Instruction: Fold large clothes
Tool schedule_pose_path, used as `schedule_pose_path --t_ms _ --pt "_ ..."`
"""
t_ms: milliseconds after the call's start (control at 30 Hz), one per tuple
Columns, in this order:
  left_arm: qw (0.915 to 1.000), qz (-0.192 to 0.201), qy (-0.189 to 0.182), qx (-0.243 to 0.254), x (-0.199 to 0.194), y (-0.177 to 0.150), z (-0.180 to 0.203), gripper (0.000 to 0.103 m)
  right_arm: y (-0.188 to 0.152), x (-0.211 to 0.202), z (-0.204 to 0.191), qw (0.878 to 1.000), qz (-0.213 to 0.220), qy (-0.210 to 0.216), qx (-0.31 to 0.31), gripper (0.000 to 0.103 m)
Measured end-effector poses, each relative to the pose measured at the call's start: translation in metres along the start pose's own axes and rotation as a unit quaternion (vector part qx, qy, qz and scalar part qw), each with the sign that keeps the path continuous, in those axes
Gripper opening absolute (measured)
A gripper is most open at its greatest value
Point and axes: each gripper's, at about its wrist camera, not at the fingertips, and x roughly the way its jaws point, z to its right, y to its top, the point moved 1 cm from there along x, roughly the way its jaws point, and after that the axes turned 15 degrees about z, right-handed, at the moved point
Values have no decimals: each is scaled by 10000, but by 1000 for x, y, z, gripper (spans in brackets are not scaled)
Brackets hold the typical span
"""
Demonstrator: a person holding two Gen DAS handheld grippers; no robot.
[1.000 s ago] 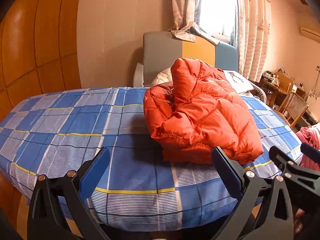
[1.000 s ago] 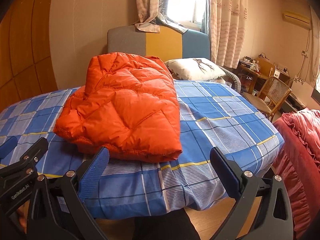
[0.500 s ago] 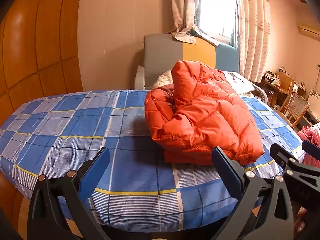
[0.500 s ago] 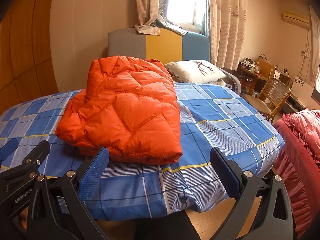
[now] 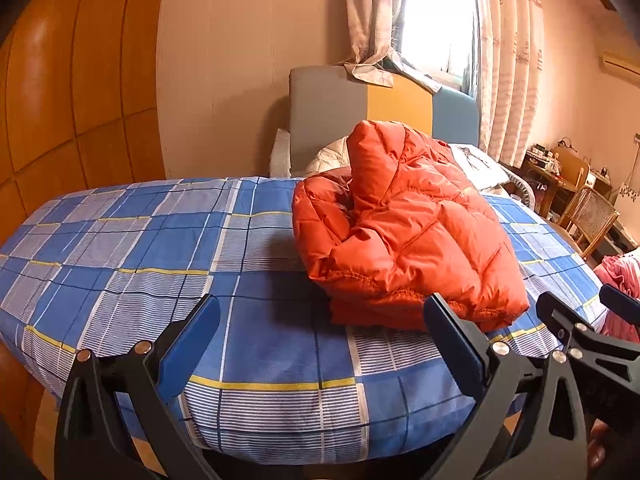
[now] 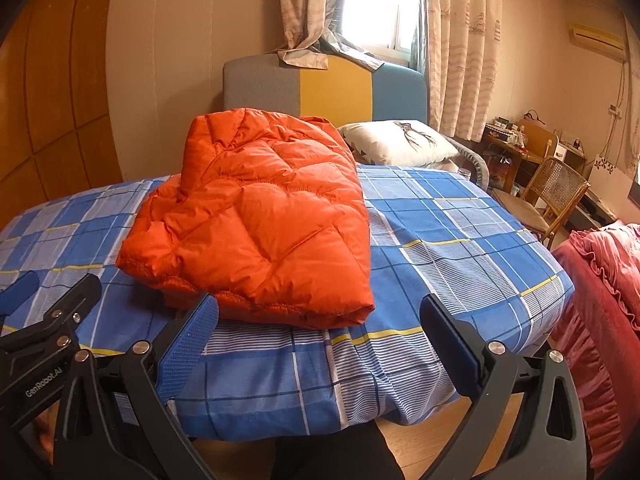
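An orange quilted puffer jacket point(image 5: 404, 232) point(image 6: 260, 220) lies folded in a thick bundle on a bed with a blue checked sheet point(image 5: 168, 248) point(image 6: 452, 240). My left gripper point(image 5: 320, 332) hovers open at the bed's near edge, short of the jacket's hem, with nothing between its blue pads. My right gripper point(image 6: 318, 332) is open too, held off the foot of the bed; its left pad point(image 6: 192, 344) overlaps the jacket's hem in the image. Each gripper shows at the edge of the other's view.
A grey, yellow and blue headboard point(image 6: 320, 84) and a white pillow point(image 6: 400, 148) are at the far end. A wicker chair point(image 6: 552, 192) and a cluttered desk point(image 6: 516, 140) stand at the right, and a red ruffled cover point(image 6: 600, 280) is beside the bed. Wooden wall panels point(image 5: 72, 80) on the left.
Both grippers have drawn back and sunk slightly from the bed, so the jacket sits a little higher in both views. The jacket itself has not moved. Both stay open.
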Motion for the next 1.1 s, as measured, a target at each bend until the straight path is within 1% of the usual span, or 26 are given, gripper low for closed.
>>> schedule_pose_path --t_ms 133,600,967,1100 --pt "10000 75 -31 41 -3 3 2 101 -1 -1 1 10000 27 5 -6 100" --pt "9998 142 -77 97 -8 7 5 101 -1 -2 1 10000 40 4 -13 100" --pt "9998 86 -134 92 -6 6 4 101 -2 -2 1 10000 12 17 -10 100" --pt "9999 76 -91 113 -5 5 3 101 -2 -2 2 10000 2 19 5 100"
